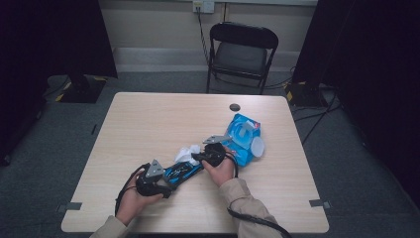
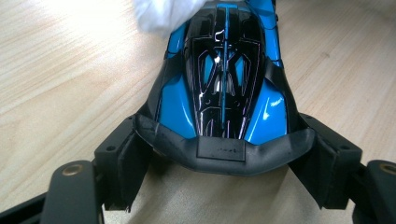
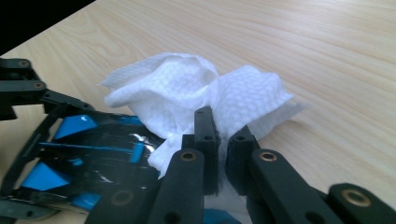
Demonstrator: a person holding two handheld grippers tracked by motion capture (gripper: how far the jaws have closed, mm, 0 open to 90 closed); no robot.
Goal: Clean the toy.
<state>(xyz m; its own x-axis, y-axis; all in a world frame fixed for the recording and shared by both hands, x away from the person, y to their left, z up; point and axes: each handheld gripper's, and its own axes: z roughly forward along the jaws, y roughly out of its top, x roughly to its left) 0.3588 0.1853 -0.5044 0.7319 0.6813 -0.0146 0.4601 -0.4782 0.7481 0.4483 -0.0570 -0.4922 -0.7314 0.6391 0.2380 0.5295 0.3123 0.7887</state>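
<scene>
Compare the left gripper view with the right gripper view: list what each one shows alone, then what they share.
Left gripper view alone: the left hand-held gripper clamping the rear of the blue and black toy car, seen along its length from behind.

Right gripper view alone: the right hand-held gripper shut on the crumpled white wipe, its dimpled folds clear, resting against the car.

Shared: the car, the wipe and the wooden table.

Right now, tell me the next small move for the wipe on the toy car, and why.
Probably draw the right gripper along the toy car toward its held end. It is shut on the white wipe, which lies against the car's glossy black and blue top, while the left gripper clamps the car's end on the table, holding it for a wiping stroke.
</scene>
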